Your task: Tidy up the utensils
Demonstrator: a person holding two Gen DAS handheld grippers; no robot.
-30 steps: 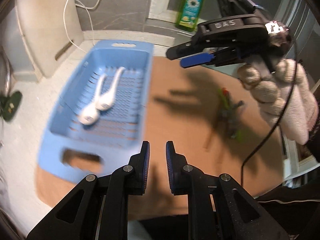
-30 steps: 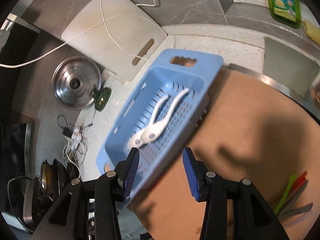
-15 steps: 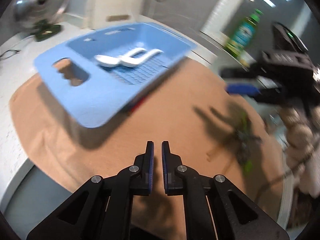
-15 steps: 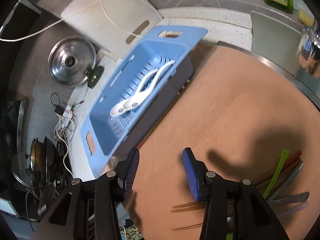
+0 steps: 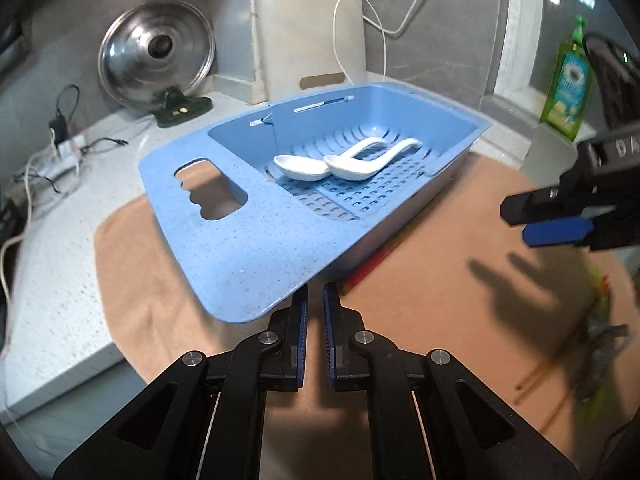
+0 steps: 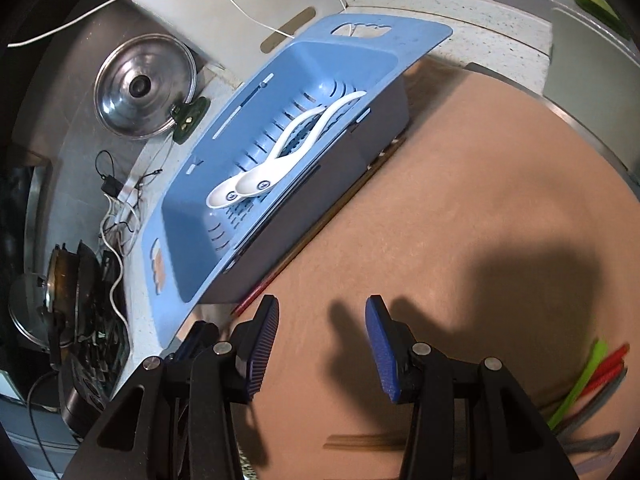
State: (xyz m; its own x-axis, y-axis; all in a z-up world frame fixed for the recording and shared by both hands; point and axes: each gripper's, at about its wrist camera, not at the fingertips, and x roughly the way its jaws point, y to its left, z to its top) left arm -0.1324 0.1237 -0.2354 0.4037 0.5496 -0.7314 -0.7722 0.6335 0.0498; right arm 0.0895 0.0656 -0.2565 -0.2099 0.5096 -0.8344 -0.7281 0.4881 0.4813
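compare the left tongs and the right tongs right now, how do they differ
The left tongs are shut, pads nearly touching; the right tongs stand open with a wide gap. The left tongs' tips sit at the near edge of the blue basket; the right tongs hang over bare brown mat, away from it. Both are black with ribbed blue pads, and both are empty.

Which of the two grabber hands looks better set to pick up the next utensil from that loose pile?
Probably the right gripper: its jaws are open and empty, with the loose utensils just beside it on the brown mat. The left gripper is shut beside the blue basket.
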